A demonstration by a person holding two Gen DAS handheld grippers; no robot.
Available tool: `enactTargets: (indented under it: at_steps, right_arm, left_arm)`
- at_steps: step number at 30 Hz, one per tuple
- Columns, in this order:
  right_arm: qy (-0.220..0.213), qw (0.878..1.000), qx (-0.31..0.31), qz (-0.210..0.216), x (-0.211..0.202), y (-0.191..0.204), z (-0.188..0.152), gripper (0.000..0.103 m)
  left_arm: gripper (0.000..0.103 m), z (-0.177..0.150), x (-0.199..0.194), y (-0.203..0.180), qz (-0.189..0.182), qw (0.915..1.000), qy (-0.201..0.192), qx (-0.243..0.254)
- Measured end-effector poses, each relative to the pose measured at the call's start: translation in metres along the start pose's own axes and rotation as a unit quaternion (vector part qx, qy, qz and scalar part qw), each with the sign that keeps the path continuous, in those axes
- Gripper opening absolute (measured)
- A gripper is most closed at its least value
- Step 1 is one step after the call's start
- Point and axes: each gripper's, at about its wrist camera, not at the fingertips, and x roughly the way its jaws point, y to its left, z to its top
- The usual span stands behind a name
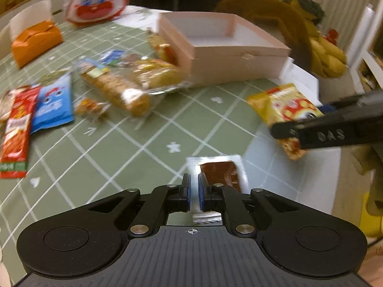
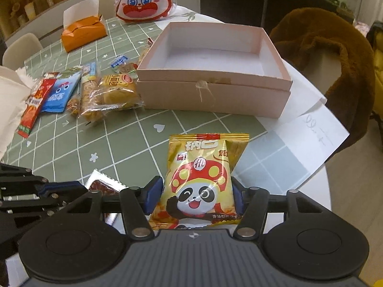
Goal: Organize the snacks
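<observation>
My right gripper (image 2: 195, 192) is shut on a yellow panda snack bag (image 2: 199, 181) and holds it above the table's near edge; the bag also shows in the left wrist view (image 1: 284, 110). My left gripper (image 1: 194, 191) is shut on a silver packet with a brown snack (image 1: 220, 172), which also shows in the right wrist view (image 2: 103, 185). The open pink box (image 2: 215, 91) stands empty behind, also in the left wrist view (image 1: 229, 59). Several loose snacks (image 2: 83, 93) lie to its left.
An orange tissue box (image 2: 82, 32) and a red-white rabbit bag (image 2: 143, 0) sit at the far side. White paper (image 2: 308, 134) lies at the box's right. A chair with a brown coat (image 2: 335, 55) stands beyond the table edge.
</observation>
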Motion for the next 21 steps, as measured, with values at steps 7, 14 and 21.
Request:
enactTargets:
  at_steps: [7, 14, 21]
  right_arm:
    - [0.025, 0.999, 0.004, -0.019, 0.015, -0.003, 0.000, 0.063]
    - [0.037, 0.999, 0.017, -0.022, 0.024, -0.009, -0.004, 0.077]
    - [0.037, 0.999, 0.023, -0.018, 0.022, -0.015, -0.007, 0.080]
  left_arm:
    - [0.015, 0.010, 0.005, 0.021, -0.042, 0.9951, 0.038, -0.082]
    - [0.021, 0.007, -0.003, -0.035, -0.025, 0.9979, 0.032, 0.050]
    - [0.040, 0.005, 0.007, -0.053, -0.028, 0.9942, 0.049, 0.091]
